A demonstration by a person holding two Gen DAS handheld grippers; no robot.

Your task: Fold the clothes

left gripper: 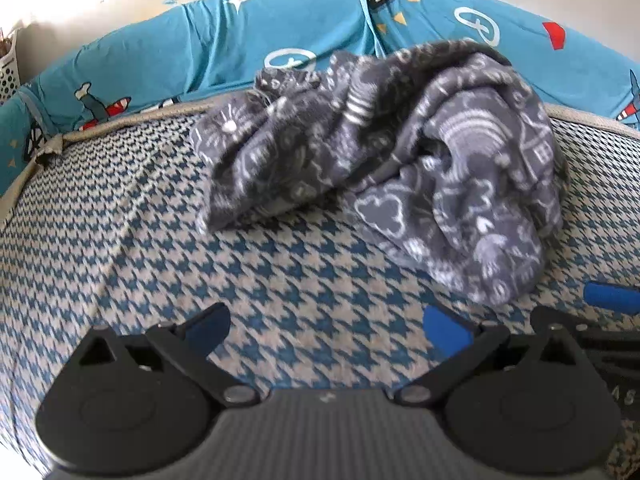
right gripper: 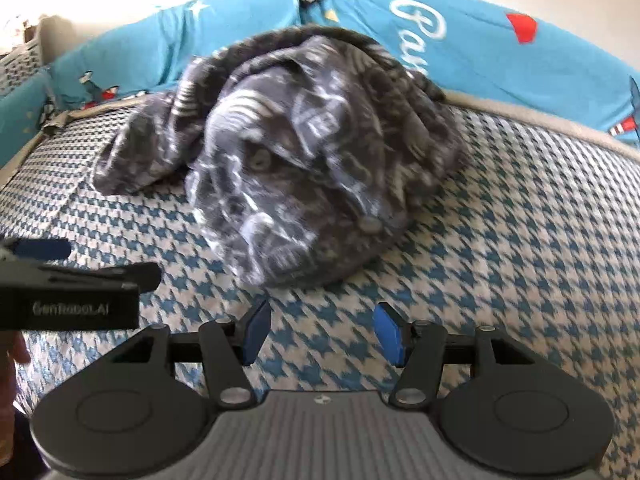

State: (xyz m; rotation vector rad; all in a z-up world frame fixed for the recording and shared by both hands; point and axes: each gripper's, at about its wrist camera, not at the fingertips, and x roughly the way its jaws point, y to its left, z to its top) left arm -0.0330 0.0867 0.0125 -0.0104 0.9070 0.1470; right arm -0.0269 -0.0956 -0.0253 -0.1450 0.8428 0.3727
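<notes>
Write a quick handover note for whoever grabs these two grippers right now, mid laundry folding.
Left gripper: open, empty, over the houndstooth cover.
Right gripper: open, empty, just short of the garment.
Grey patterned garment: crumpled in a heap on the cover, its far side against the turquoise bumper.
Done: nothing folded yet.
Left: grip the garment, spread it flat, then fold it.

left gripper (left gripper: 326, 326) | black linkages, blue pads (grey ribbed base)
</notes>
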